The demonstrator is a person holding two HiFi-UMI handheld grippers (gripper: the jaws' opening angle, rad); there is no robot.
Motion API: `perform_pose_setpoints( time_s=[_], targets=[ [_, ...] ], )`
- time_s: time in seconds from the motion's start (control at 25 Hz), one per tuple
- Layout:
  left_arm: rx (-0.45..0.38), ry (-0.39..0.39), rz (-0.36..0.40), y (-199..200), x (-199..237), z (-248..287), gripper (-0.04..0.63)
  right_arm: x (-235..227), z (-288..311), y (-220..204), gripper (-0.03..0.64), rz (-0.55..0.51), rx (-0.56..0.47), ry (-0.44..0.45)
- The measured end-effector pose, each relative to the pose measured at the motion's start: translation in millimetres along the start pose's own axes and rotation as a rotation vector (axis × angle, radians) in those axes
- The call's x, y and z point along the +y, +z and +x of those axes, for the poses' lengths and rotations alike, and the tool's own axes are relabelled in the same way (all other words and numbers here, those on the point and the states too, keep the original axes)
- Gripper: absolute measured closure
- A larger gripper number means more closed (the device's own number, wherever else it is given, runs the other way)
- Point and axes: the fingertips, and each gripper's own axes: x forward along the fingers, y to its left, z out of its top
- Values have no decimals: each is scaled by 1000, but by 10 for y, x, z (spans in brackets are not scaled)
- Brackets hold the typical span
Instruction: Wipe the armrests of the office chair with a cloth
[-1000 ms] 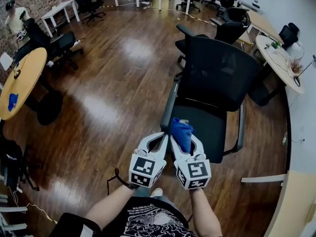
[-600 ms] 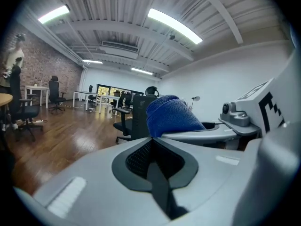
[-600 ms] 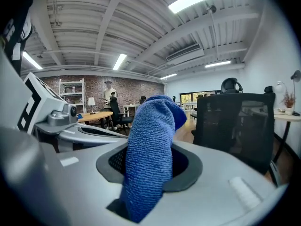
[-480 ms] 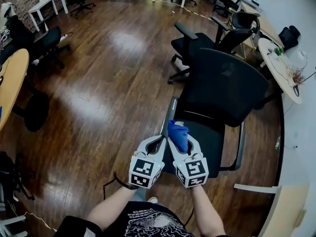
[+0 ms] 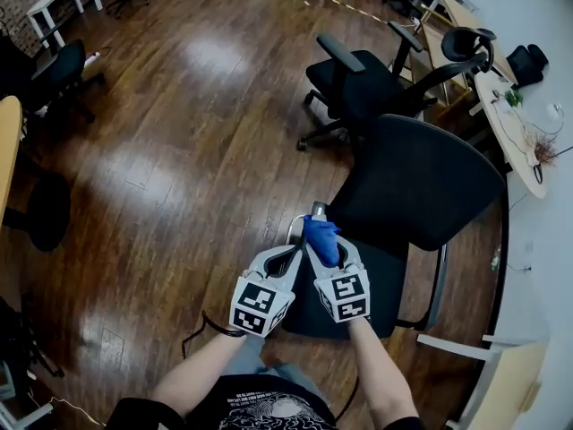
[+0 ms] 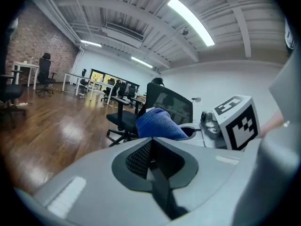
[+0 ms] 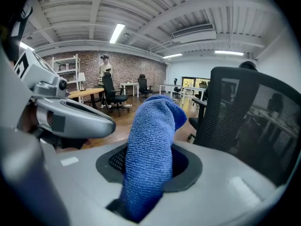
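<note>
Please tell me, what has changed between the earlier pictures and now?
The right gripper, with the blue cloth, has slid forward along the chair's near armrest: much less of it now shows beyond the cloth. The left gripper came along beside it. Unchanged: right shut on the cloth, left shut and empty.

An open-plan office: a black mesh-backed office chair (image 5: 421, 182) stands on a glossy wooden floor (image 5: 179, 141). More swivel chairs (image 5: 354, 79) stand behind it and a round table (image 5: 503, 128) to its right, with a brick wall (image 7: 127, 69) and ceiling strip lights (image 6: 190, 15) beyond.
</note>
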Motion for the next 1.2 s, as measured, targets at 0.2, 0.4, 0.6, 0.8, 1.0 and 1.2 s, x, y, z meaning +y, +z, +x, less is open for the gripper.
perform_pose_setpoints(
  time_s=[0.2,0.4,0.6,0.8,1.0,1.2],
  targets=[
    [46,11,-6,-10,310,258,592,-428,480,-225,479,-14,96,-43],
    [60,18,-1,-33,480,438,592,-767,902,-443,479,-6,202,-77],
    [64,29,-9,-108,565,489,592,-875,1150,-684,479,-13,285,-76],
    [68,41,-21,-218,650,472,592,-776,1198,-771,480,-36,295,-44],
    [80,35,-15,-354,611,473,592,-553,1016,-855,480,-20,276,-22],
    [93,24,-17,-521,471,484,592,-311,745,-978,480,37,244,-12]
  ],
)
